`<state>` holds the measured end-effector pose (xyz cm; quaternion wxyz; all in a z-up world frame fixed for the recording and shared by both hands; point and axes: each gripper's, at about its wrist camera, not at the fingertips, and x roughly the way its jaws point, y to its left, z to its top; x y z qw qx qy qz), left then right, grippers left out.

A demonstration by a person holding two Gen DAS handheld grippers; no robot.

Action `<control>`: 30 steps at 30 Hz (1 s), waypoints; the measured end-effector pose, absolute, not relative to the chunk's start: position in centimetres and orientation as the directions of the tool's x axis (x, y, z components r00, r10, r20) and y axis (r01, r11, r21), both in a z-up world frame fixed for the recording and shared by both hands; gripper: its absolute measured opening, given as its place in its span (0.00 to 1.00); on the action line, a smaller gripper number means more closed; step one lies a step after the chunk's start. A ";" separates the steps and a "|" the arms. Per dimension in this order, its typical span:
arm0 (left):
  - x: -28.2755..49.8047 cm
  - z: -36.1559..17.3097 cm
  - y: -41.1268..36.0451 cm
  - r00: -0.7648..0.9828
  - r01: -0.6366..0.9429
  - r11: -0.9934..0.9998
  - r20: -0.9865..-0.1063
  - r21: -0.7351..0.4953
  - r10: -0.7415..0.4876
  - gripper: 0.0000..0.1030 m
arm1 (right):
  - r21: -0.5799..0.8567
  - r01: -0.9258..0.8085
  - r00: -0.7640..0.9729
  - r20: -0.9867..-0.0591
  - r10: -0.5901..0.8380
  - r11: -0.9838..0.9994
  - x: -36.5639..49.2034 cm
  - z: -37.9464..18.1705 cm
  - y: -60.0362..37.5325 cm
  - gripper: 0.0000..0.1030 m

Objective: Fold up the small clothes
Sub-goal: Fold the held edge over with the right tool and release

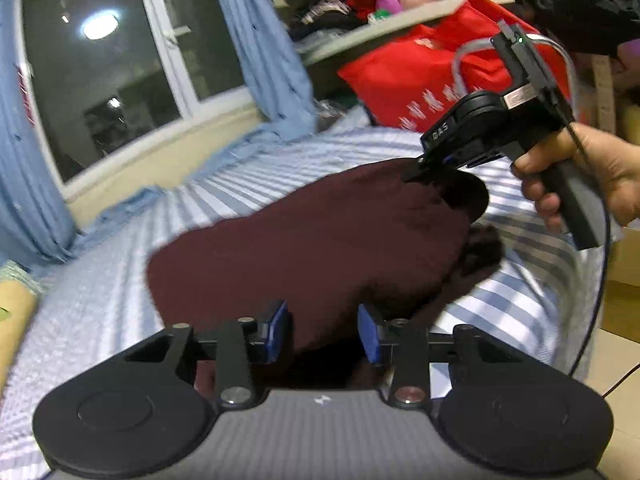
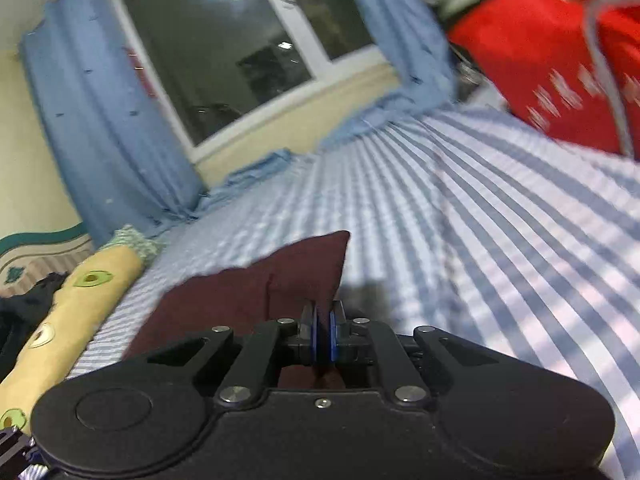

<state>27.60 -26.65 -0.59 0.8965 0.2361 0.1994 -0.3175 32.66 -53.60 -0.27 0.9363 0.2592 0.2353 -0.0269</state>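
Maroon garment (image 1: 320,240) spread on a blue-and-white striped bed (image 1: 120,280), night-dark window (image 1: 100,80) behind.

Left wrist view: one garment, one red bag (image 1: 420,76) far right, two blue curtains; left gripper (image 1: 323,334) stands spread with cloth between the pads, contact hard to tell. Right gripper (image 1: 416,170) pinches the garment's far edge, hand (image 1: 600,176) cut off at the frame. Right wrist view: jaws pressed together on the garment's corner, one yellow pillow (image 2: 72,320) left, everything blurry.

The left gripper (image 1: 323,330) is sitting with its jaws partly apart, pads not pressing. The right gripper (image 2: 323,334), gripped by a hand (image 1: 588,176) at far right, is pinching its jaws together
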 end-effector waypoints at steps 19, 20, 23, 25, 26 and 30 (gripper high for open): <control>29.0 3.1 -20.7 0.679 0.571 0.806 -0.465 -0.152 -0.569 0.85 | 0.295 0.210 0.861 -0.507 -0.034 0.932 31.9 -2.3 -50.8 0.45; 29.1 3.5 -20.2 0.700 0.547 0.821 -0.450 -0.162 -0.555 0.88 | 0.279 0.211 0.868 -0.493 -0.049 0.937 31.4 -2.1 -50.5 0.57; 29.9 4.3 -19.5 0.771 0.452 0.876 -0.421 -0.167 -0.478 0.97 | 0.254 0.204 0.888 -0.454 -0.070 0.946 30.3 -1.7 -49.6 0.75; 31.2 4.2 -19.2 0.808 0.369 0.916 -0.433 -0.157 -0.399 0.98 | 0.246 0.191 0.897 -0.436 -0.067 0.950 29.7 -1.6 -49.0 0.83; 31.9 3.9 -19.0 0.816 0.329 0.931 -0.450 -0.157 -0.364 0.98 | 0.240 0.187 0.901 -0.429 -0.068 0.953 29.5 -1.7 -48.6 0.87; 34.9 2.0 -18.2 0.789 0.242 0.949 -0.528 -0.202 -0.313 0.98 | 0.214 0.189 0.895 -0.439 -0.078 0.958 29.2 -2.5 -47.5 0.93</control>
